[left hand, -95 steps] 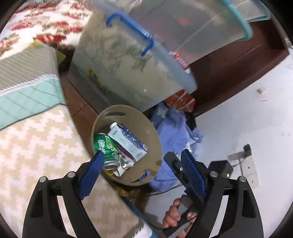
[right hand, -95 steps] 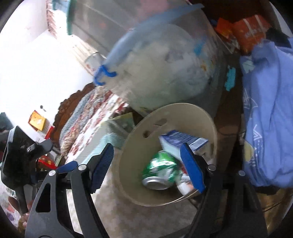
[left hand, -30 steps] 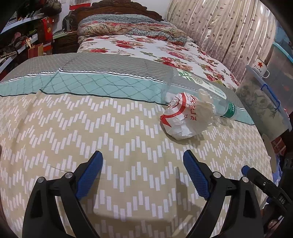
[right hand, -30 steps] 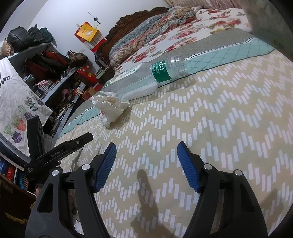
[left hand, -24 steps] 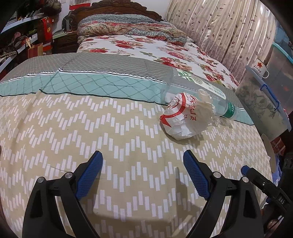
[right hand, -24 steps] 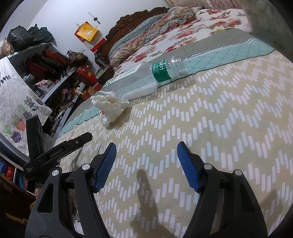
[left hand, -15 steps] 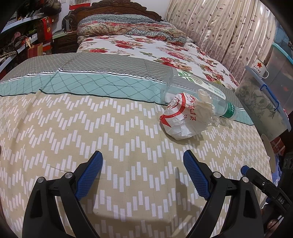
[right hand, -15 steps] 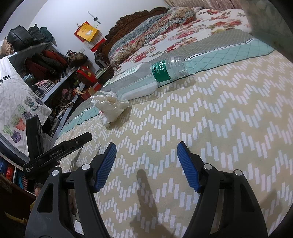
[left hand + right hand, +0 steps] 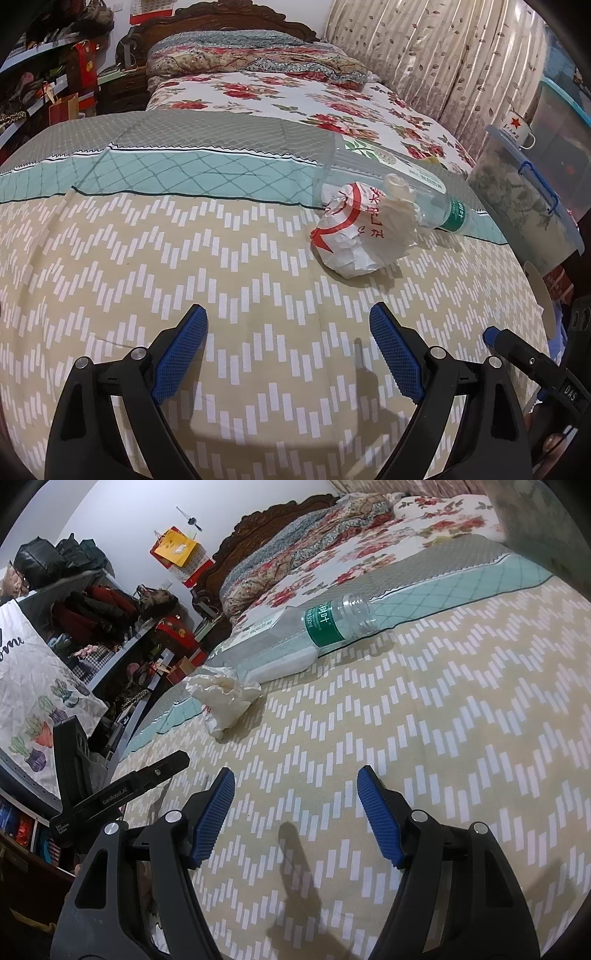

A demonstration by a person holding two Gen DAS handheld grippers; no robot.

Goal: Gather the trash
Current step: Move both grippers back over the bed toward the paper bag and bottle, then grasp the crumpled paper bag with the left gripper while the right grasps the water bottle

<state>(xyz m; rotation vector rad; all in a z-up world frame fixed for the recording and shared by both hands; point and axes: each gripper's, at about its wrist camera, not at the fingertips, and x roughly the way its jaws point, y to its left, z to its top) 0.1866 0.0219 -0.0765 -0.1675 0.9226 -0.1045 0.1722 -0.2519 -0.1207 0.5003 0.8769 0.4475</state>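
A crumpled white wrapper with red print (image 9: 364,230) lies on the bed's zigzag cover (image 9: 184,266), touching an uncapped clear bottle (image 9: 295,638) behind it, path unobstructed; left tool (image 9: 286,352) and right tool (image 9: 295,814) hover wide open, empty.

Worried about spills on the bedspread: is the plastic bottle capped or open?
Open. The plastic bottle lies on its side on the bedspread, and its threaded neck shows bare with no cap on it.
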